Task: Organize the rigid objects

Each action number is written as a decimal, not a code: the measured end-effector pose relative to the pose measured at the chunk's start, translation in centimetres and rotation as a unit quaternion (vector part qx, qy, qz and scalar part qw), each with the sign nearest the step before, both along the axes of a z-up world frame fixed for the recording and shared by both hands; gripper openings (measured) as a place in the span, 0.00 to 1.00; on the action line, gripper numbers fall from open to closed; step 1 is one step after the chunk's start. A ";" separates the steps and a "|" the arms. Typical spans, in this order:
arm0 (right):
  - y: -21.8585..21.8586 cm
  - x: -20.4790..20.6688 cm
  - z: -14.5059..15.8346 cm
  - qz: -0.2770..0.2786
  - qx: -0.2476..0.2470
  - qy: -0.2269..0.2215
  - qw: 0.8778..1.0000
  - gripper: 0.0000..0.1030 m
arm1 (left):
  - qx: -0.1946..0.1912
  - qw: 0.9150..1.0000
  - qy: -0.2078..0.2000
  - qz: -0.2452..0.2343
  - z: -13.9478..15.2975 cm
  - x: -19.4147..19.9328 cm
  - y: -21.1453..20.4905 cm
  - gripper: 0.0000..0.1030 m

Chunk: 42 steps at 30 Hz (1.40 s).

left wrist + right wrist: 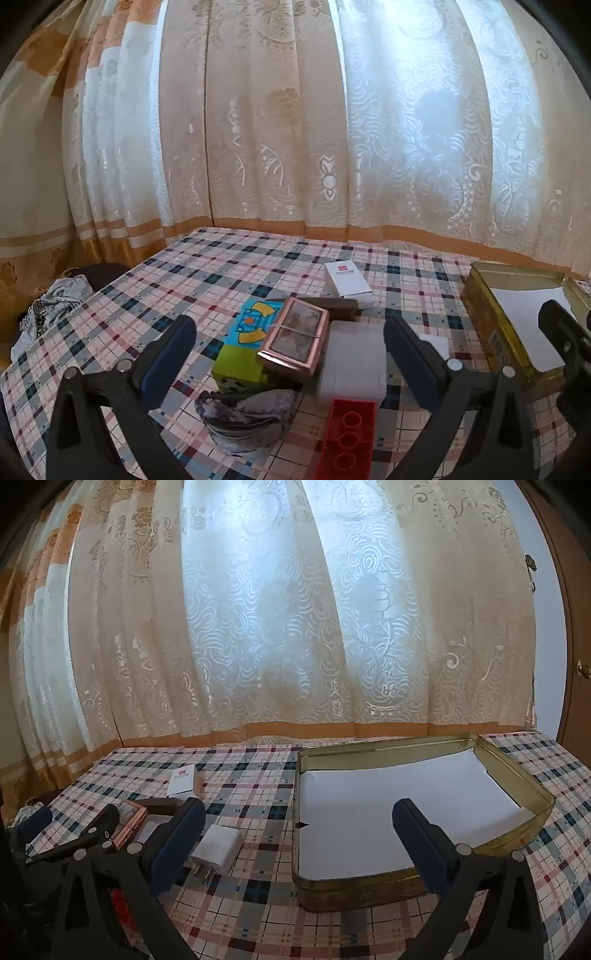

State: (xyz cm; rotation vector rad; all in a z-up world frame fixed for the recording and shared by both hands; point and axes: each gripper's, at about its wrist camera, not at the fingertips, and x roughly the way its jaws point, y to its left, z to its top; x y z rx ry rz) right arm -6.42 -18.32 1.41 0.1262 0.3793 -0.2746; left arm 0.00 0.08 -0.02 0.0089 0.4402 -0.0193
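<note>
In the left wrist view my left gripper (290, 354) is open and empty above a pile: a copper-framed box (293, 341), a blue and green toy box (245, 345), a translucent white case (352, 360), a red brick (345, 439) and a crumpled grey cloth (245, 415). A white carton (347, 282) lies farther back. In the right wrist view my right gripper (299, 843) is open and empty, over the near left edge of a gold tin (524, 775) lined with white paper. A white charger plug (218, 849) lies left of the tin.
A plaid tablecloth (258, 786) covers the table. Lace curtains (295, 627) hang behind it. Dark clothes (55, 306) lie off the table's left edge. The tin also shows at the right of the left wrist view (491, 325). The left gripper's fingers (107, 821) show in the right wrist view.
</note>
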 end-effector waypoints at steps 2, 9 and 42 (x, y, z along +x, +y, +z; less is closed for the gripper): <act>-0.1 -0.1 -0.2 0.000 0.006 -0.009 1.000 1.00 | -0.004 1.000 -0.002 0.000 0.0 0.0 0.0 1.00; 0.2 -0.1 0.2 0.003 0.000 -0.002 1.000 1.00 | 0.006 1.000 -0.009 -0.003 0.1 -0.5 0.2 1.00; 0.1 -0.1 -0.1 0.003 0.000 -0.006 1.000 1.00 | 0.001 1.000 -0.003 -0.008 0.0 -0.6 -0.4 1.00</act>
